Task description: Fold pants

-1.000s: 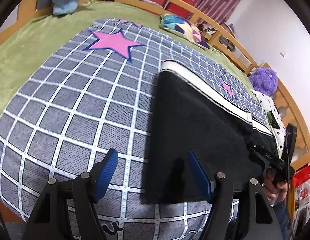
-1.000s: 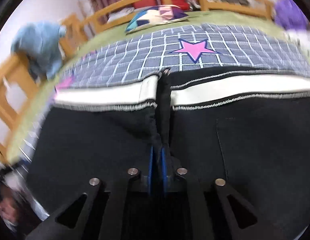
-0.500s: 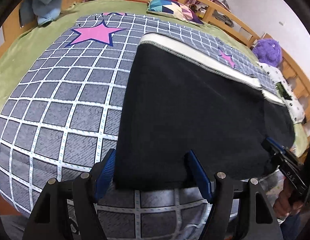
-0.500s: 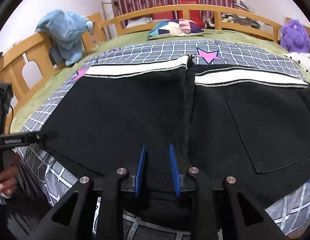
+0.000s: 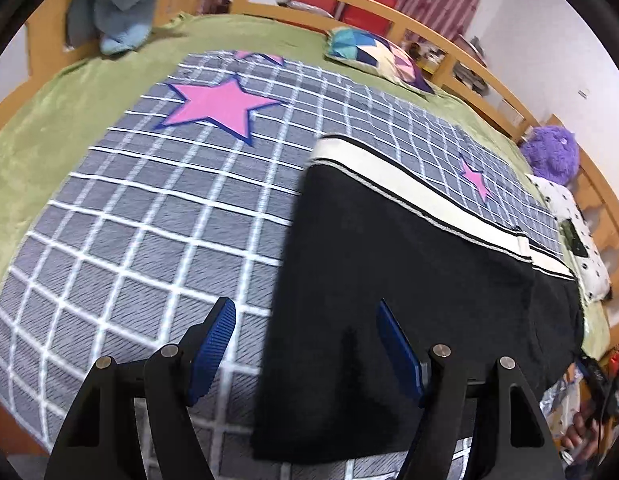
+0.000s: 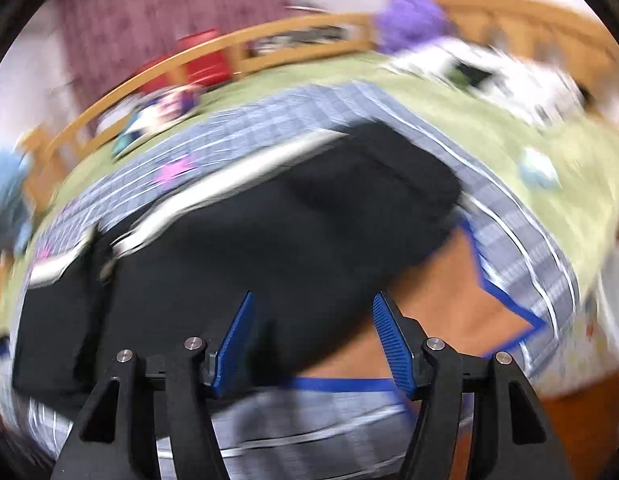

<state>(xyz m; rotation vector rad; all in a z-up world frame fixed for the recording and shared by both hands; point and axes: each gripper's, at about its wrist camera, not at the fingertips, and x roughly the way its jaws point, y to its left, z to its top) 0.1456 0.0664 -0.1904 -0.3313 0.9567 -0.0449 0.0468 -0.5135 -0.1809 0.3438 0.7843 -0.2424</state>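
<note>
Black pants (image 5: 409, 264) with a white waistband strip lie flat on a grey checked blanket (image 5: 149, 220) with pink stars. My left gripper (image 5: 305, 344) is open above the near left corner of the pants, and the cloth's left edge runs between its fingers without touching the pads. The right wrist view is motion-blurred. There my right gripper (image 6: 313, 340) hangs over the near right edge of the pants (image 6: 269, 220). Its jaws are opening and nothing is pinched between them. An orange star (image 6: 449, 300) on the blanket shows beside the right finger.
A wooden rail (image 5: 429, 12) rings the bed. A blue plush (image 5: 141, 4) hangs at the far left, and a patterned cushion (image 5: 373, 56) lies at the back. At the right are a purple plush (image 5: 553, 156) and a dotted pillow (image 5: 569, 232). A person's hand (image 5: 581, 436) is at the lower right.
My right gripper let go of the pinched cloth at the middle of the pants, opened and swung fast to the right end. The left gripper shifted slightly towards the left edge.
</note>
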